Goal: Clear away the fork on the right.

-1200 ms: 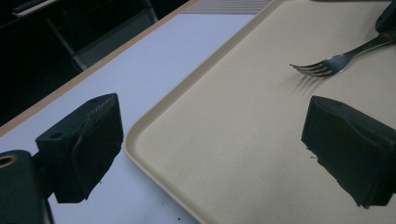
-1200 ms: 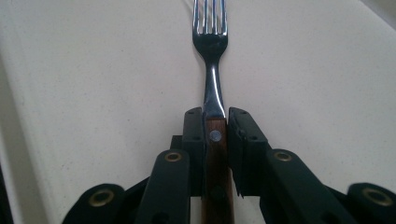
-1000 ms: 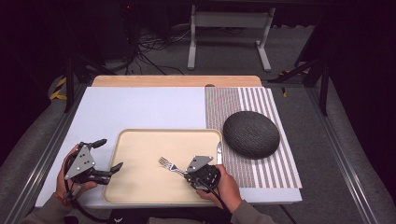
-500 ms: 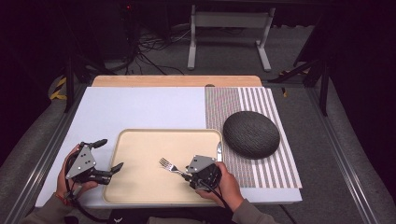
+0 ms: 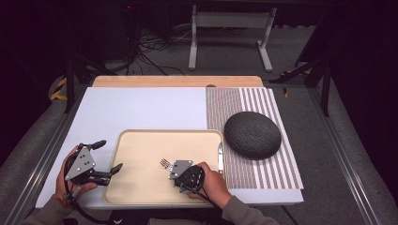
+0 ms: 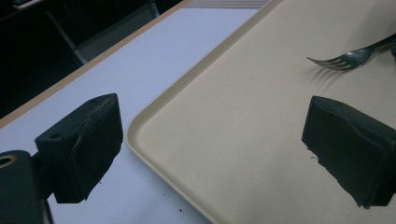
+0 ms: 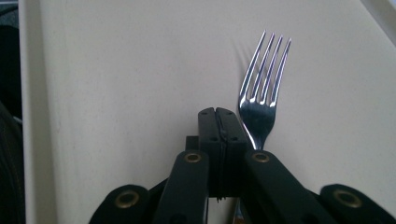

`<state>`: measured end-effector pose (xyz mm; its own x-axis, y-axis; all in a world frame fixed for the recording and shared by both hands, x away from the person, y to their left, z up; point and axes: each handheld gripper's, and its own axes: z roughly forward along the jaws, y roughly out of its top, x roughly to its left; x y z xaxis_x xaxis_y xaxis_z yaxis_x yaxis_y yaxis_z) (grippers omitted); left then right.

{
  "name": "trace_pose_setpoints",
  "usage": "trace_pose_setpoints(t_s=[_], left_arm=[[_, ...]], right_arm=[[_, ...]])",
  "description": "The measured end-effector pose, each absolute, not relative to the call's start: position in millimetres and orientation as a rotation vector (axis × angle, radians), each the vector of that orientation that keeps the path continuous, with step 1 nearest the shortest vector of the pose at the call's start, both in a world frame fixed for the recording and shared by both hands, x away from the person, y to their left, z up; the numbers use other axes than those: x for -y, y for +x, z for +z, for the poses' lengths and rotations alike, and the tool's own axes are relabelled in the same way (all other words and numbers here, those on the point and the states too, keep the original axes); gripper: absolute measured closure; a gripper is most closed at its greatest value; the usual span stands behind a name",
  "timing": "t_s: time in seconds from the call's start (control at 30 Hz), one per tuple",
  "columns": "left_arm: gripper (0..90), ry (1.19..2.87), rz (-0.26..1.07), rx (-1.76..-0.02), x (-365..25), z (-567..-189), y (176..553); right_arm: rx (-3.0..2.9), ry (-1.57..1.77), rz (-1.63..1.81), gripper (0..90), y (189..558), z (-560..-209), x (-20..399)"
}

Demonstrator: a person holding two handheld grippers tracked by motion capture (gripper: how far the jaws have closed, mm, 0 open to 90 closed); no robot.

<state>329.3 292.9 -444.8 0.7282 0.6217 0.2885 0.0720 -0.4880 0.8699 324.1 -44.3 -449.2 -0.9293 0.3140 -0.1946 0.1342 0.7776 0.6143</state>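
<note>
A metal fork (image 7: 262, 88) lies on the beige tray (image 5: 141, 187), tines pointing away from my right gripper (image 7: 218, 115). Its jaws have just been closing and now meet pad to pad with nothing between them. The fork's neck runs along the right side of the jaws and under the right finger. In the high view the right gripper (image 5: 174, 166) sits low over the tray's near right part, just behind the fork tines (image 5: 164, 162). My left gripper (image 5: 109, 155) hovers open at the tray's left rim (image 6: 154, 109), holding nothing.
A knife (image 5: 220, 157) rests along the tray's right edge. A dark round domed object (image 5: 252, 134) sits on a striped placemat (image 5: 277, 173) to the right. The white tabletop (image 5: 141, 108) stretches behind the tray to a wooden strip at the back.
The right hand and gripper slid left along the fork toward its tines, and the jaws went fully shut. The fork barely shifted. The left gripper stayed put.
</note>
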Motion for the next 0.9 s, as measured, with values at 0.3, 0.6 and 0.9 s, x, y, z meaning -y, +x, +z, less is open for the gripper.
trace_pose_setpoints(t_s=[0.3,0.6,0.9], left_arm=[[5.9,1.992,0.739,-0.526,-293.2,-444.6,328.9],[5.9,1.991,0.756,-0.521,-292.5,-443.3,327.0],[6.0,1.991,0.757,-0.521,-292.3,-443.2,326.9]], right_arm=[[-2.656,0.412,0.906,90.0,331.7,-450.6,43.8],[-2.607,0.454,0.867,90.0,334.1,-450.8,53.1],[-2.577,0.516,0.852,90.0,339.7,-450.7,63.1]])
